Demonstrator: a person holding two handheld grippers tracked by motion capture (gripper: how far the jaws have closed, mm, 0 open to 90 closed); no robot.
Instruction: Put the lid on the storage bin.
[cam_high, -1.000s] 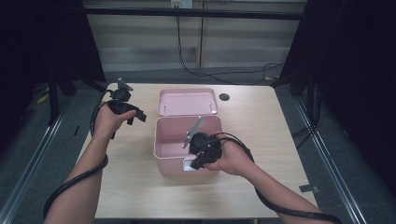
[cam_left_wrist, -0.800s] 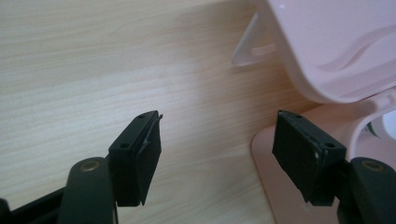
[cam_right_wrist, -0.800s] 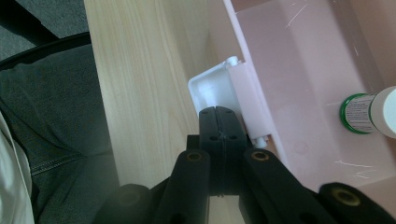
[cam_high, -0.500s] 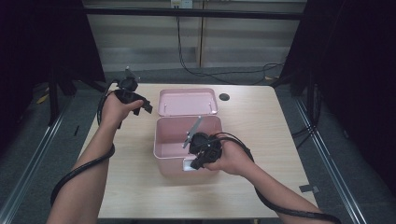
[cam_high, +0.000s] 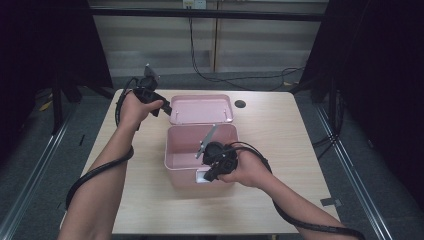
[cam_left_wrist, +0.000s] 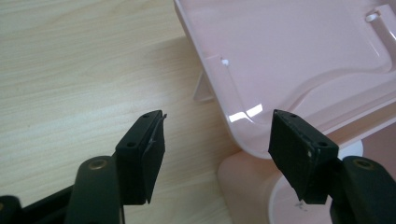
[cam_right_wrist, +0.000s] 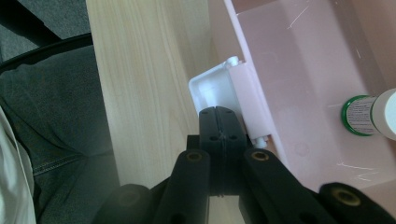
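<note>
**On the wooden table: one pink box, one pink lid, two grippers**

On the pale wood-grain table sits one pink plastic box, rectangular with rounded corners, smooth glossy walls and its top open. Just behind it lies one matching pink lid, flat, shiny, with a moulded recess across its surface. One small dark round hole marks the tabletop beside the lid.

Two grippers are at work, each black and two-jawed with a thick cable trailing off it. The left gripper hovers at the lid's left corner; its flat rectangular pads stand apart and have just been closing a little, with the lid's rounded rim lying between them, not pinched. The right gripper sits at the box's near wall with its jaws pressed fully together, tips right against one white plastic latch, a hinged clip on the box front; whether they pinch it I cannot tell.

Inside the box, one small cylindrical bottle lies on its side, white cap, green-edged label. Fine scratches show on the box floor.
</note>
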